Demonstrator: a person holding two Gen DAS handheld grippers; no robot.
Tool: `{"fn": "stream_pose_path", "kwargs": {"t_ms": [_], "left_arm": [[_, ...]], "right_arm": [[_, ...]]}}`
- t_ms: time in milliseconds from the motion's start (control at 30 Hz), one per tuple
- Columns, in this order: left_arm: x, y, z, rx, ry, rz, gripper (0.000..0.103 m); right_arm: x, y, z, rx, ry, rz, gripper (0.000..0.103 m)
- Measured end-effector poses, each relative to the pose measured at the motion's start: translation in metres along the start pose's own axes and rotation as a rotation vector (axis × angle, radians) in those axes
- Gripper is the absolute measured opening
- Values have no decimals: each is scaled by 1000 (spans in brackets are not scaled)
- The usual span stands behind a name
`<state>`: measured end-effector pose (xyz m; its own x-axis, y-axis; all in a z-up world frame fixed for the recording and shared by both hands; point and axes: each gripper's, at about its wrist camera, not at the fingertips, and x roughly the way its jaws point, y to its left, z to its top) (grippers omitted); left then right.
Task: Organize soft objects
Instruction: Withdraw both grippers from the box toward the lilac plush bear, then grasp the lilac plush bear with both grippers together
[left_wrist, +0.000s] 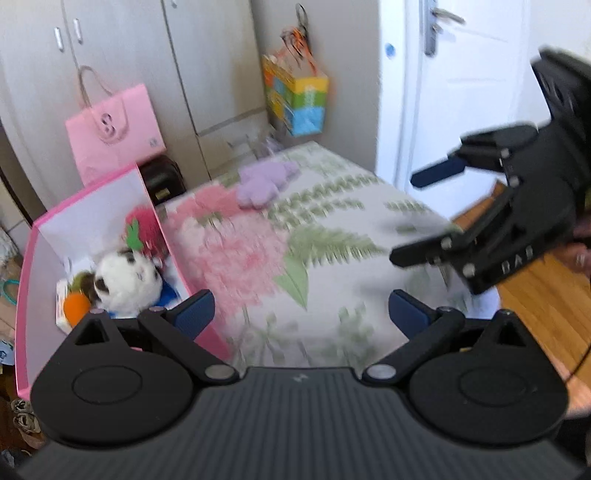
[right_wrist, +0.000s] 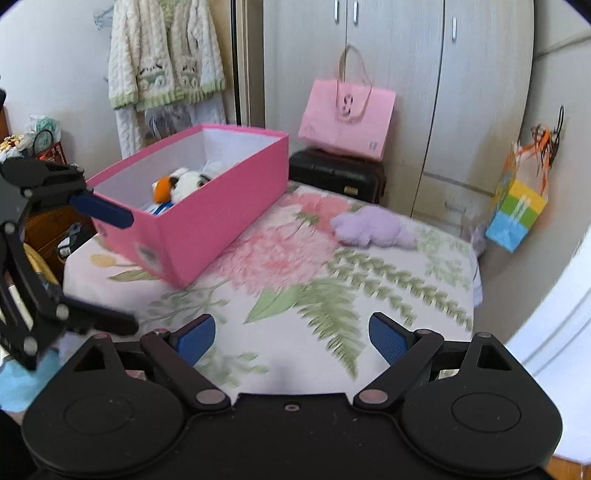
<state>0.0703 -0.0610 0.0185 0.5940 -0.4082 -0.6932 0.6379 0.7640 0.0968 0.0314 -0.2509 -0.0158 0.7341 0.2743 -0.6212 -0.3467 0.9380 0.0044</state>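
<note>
A pink box (left_wrist: 26, 302) (right_wrist: 207, 218) stands on the left of a floral bedspread (left_wrist: 332, 236) (right_wrist: 295, 273). It holds a white panda plush (left_wrist: 125, 280) (right_wrist: 188, 184), a red strawberry plush (left_wrist: 146, 230) and an orange carrot plush (left_wrist: 75, 308) (right_wrist: 162, 186). A lilac plush (left_wrist: 262, 182) (right_wrist: 373, 227) lies alone on the bed's far part. My left gripper (left_wrist: 301, 314) is open and empty beside the box; it also shows in the right wrist view (right_wrist: 116, 269). My right gripper (right_wrist: 291, 338) is open and empty over the bed; the left wrist view shows it at the right (left_wrist: 413, 218).
A pink paper bag (left_wrist: 114, 133) (right_wrist: 347, 118) sits on a black case (right_wrist: 336, 173) by the wardrobe (left_wrist: 155, 66). A colourful gift bag (left_wrist: 299, 99) (right_wrist: 517, 210) hangs on the wall. A white door (left_wrist: 461, 81) and wooden floor (left_wrist: 546, 302) lie right of the bed.
</note>
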Motion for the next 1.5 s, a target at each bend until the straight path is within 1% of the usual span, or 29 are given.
{"fn": "stream_pose_path", "kwargs": {"t_ms": [100,233,300,367,433,500,600,667,800,867,933,967,1033,1100,1167,1233,1300,1367,1433,1467,1500], "left_arm": [[9,5,11,-48,-49,11,102],[27,10,24,-111,-103,1,102],[39,10,31,-130,-135,19,102],[50,9,37,-138,-159,49,102],[63,5,44,-136,-177,90,101],[77,-2,52,-110,-189,144,101],[95,-6,65,-116,-206,163,101],[106,-5,73,-134,-203,159,99],[139,5,81,-232,-178,128,98],[157,12,82,-285,-156,123,97],[177,19,84,-339,-132,112,91],[187,23,84,-371,-120,110,90],[201,30,83,-411,-111,119,87],[211,36,79,-453,-111,150,87],[221,45,76,-503,-95,128,83],[230,55,75,-552,-75,111,77],[236,61,75,-588,-64,126,77],[242,63,75,-595,-53,121,75],[246,64,75,-611,-46,108,65],[248,64,74,-618,-46,105,63],[251,64,74,-622,-42,104,59]], "right_arm": [[8,-18,-3,-2,-70,19,93],[18,-44,-5,31,-174,43,93],[26,-53,-5,30,-179,51,92],[38,-59,-4,-5,-174,30,92],[48,-65,-4,-24,-179,13,92],[60,-71,-2,-23,-187,2,93],[75,-68,0,-120,-212,-1,93],[86,-67,4,-174,-218,2,94],[109,-75,18,-207,-226,31,96],[126,-83,25,-216,-206,52,96],[144,-90,32,-237,-161,60,96],[154,-95,35,-248,-142,58,96],[168,-106,39,-247,-140,66,96],[182,-120,44,-221,-134,102,96],[193,-131,48,-199,-129,139,96],[202,-136,49,-203,-125,163,96],[210,-139,51,-222,-109,193,96],[214,-141,53,-227,-101,243,96],[216,-145,54,-222,-94,280,96],[217,-145,56,-224,-90,283,96],[218,-144,58,-227,-87,280,96]]}}
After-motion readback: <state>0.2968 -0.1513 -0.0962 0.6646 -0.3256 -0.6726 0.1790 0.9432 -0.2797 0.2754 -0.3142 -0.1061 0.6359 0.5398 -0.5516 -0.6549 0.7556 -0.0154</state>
